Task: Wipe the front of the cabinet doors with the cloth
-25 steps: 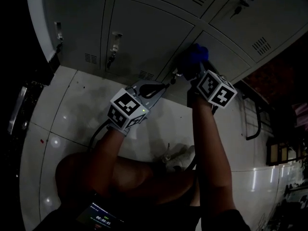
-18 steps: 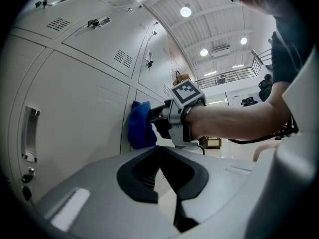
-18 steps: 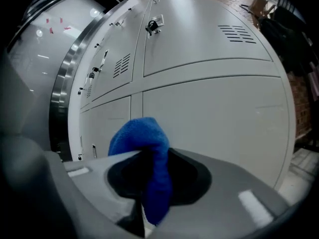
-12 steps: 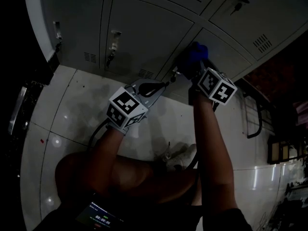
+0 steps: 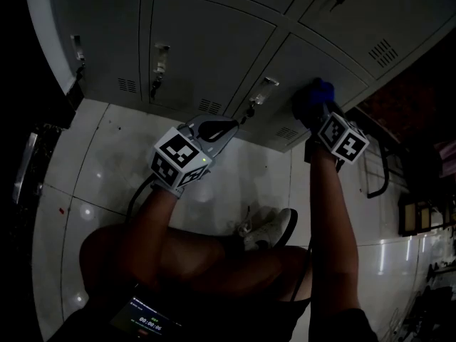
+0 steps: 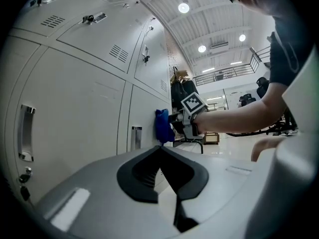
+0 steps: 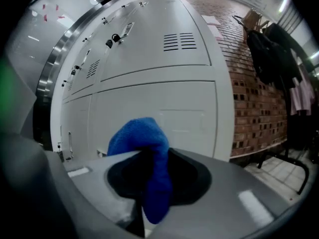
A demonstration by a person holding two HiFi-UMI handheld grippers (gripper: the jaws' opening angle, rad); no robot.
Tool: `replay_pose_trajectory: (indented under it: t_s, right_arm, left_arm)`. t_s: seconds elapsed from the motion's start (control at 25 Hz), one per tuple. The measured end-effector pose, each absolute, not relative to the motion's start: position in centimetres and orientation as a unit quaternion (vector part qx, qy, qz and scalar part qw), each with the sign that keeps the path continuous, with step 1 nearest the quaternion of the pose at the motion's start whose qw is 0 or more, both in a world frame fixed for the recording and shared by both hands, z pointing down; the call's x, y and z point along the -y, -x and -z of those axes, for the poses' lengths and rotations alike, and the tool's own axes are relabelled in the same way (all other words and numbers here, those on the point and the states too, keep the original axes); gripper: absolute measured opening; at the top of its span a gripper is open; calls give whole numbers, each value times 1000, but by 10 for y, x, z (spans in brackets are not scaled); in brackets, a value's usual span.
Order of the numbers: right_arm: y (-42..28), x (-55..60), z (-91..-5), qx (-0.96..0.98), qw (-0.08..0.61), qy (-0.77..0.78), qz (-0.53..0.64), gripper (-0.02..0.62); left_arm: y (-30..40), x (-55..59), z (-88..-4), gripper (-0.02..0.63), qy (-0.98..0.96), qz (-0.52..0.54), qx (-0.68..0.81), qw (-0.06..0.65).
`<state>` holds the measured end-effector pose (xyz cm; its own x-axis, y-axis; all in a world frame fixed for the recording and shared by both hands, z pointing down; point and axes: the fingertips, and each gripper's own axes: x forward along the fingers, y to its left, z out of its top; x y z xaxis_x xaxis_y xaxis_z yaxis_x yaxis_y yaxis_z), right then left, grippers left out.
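Gripping blue cloth (image 7: 142, 143) w/ R hand-held gripper (image 5: 320, 109) by door (image 5: 313, 55) edge | L hand-held gripper (image 6: 160, 153) closed, empty

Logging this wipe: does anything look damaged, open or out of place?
Nothing stands out. The cabinet doors in view are shut and flush; the right gripper holds the blue cloth at one door, and the left gripper is shut and empty.
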<state>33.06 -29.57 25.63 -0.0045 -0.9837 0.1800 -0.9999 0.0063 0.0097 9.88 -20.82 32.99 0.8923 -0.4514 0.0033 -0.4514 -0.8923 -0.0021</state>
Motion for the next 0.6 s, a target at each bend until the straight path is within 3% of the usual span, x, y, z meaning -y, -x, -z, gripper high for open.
replay_pose_trajectory:
  t_s: [0.28,0.6]
  right_arm:
    - [-404,279,-260,662,61,-743,-79,77]
    - [-441,264,-260,631,44,-769,-91,77]
  left_arm:
    - [-101,208,-334,2,973,9,-229,0]
    - [-101,208,-334,1,973,10,-230,1]
